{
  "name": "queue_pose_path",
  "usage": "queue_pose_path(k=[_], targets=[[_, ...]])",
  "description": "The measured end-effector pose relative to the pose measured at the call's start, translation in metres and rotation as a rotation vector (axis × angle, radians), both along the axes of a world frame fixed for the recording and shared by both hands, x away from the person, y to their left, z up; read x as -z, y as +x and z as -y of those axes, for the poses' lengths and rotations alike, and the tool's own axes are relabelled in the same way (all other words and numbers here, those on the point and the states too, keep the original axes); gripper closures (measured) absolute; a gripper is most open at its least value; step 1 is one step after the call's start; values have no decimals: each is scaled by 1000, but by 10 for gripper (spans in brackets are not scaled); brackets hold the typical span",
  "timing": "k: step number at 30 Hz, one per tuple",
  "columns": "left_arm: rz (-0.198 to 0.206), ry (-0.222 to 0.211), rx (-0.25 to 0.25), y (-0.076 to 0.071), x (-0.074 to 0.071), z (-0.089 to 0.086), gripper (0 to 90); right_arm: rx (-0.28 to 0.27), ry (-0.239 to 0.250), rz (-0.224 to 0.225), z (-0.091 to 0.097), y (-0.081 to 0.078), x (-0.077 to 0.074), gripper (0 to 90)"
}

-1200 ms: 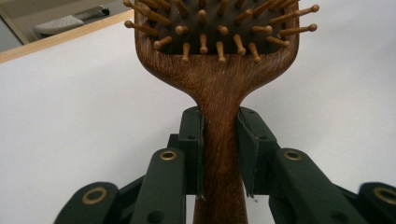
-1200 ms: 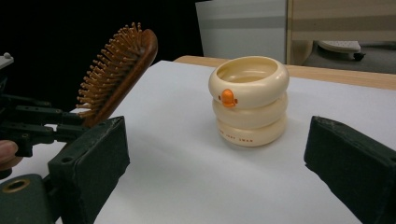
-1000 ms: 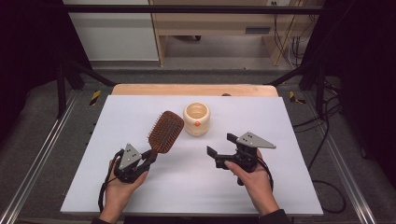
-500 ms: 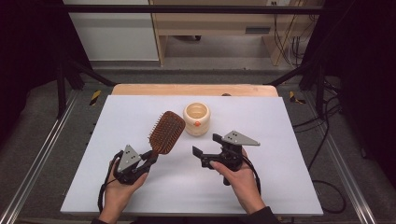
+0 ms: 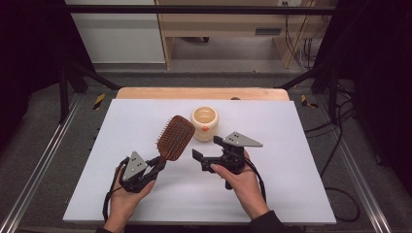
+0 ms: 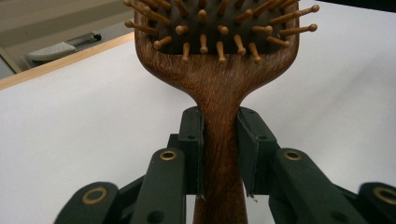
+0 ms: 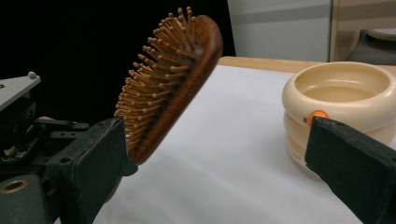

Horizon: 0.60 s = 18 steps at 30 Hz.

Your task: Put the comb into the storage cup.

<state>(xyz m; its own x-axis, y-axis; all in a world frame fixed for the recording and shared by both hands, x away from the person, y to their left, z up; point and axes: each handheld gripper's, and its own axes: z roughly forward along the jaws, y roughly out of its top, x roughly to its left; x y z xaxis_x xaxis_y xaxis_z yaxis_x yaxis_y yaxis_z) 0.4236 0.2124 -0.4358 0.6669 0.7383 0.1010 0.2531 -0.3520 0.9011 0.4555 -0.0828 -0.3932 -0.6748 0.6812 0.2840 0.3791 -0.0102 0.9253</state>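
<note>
A brown wooden paddle hairbrush (image 5: 175, 137) is held tilted up off the white table (image 5: 291, 184), bristles facing the person. My left gripper (image 5: 158, 164) is shut on its handle; in the left gripper view both pads clamp the handle (image 6: 219, 154) just below the bristled head. My right gripper (image 5: 208, 148) is open and points left at the brush head, a short way from it. In the right gripper view the brush (image 7: 177, 79) stands beyond the left finger (image 7: 93, 158) and a cream ribbed cup (image 7: 341, 98) with an orange dot stands behind the right finger (image 7: 350, 158).
The cream cup (image 5: 204, 123) stands upright at the table's middle, just behind the brush head and the right gripper. A wooden strip (image 5: 201, 93) edges the table's far side. Metal rails run along both sides.
My right gripper has moved left and slightly forward, from the right part of the table to just beside the brush head. The left gripper and brush have barely moved.
</note>
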Motion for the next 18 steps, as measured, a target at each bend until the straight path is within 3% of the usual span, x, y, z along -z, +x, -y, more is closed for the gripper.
queue_pose_path(k=[18], targets=[[32, 10, 38, -6, -1, 10, 726, -24, 2, -8, -13, -2, -1, 54]])
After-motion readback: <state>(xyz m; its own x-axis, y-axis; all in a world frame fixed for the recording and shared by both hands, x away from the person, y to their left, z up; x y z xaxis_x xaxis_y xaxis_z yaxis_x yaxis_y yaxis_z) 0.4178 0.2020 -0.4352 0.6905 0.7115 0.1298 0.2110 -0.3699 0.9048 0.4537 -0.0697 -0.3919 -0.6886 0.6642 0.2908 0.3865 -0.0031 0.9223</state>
